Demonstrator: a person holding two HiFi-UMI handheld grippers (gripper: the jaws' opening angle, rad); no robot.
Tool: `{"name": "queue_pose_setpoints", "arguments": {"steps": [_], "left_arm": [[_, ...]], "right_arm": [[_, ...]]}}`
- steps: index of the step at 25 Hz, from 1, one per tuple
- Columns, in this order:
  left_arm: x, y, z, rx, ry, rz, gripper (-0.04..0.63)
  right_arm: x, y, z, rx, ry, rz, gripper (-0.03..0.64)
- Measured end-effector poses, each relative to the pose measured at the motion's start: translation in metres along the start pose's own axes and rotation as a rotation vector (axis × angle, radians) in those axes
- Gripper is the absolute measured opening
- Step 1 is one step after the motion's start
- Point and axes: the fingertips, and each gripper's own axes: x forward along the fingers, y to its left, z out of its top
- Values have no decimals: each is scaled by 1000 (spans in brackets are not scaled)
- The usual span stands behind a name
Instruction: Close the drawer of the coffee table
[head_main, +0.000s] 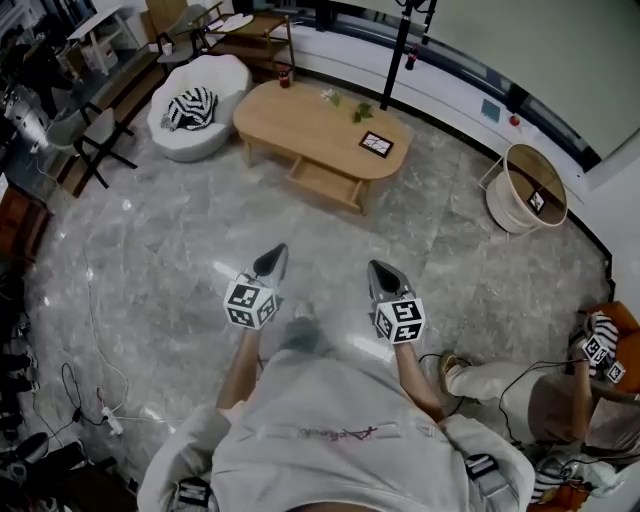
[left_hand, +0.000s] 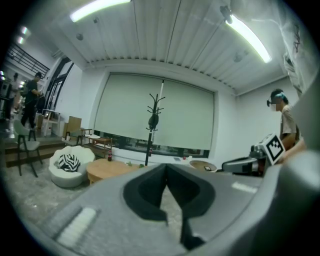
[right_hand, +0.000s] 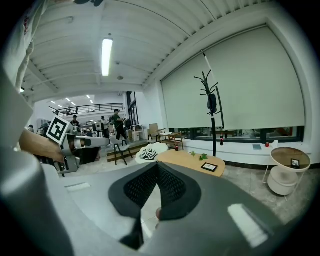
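Observation:
The oval wooden coffee table stands across the marble floor, well ahead of me. Its drawer sticks out on the side facing me. My left gripper and right gripper are held side by side over the floor, pointing toward the table and far short of it. Both are shut with nothing between the jaws. The left gripper view shows the table low at the left beyond the closed left gripper. The right gripper view shows the table past the closed right gripper.
A white armchair with a striped cushion sits left of the table. A black coat stand rises behind it, and a round side table stands at the right. A person sits on the floor at the right. Cables lie at the left.

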Motion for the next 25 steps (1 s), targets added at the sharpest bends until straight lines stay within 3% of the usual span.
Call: {"name": "queue_pose_setpoints", "arguments": {"steps": [10, 25], "left_arm": [[58, 70, 47, 16, -41, -32, 0], [91, 170, 66, 15, -59, -50, 0]], "right_arm": [[79, -16, 52, -28, -23, -31, 5], [178, -6, 83, -49, -42, -64, 5]]}}
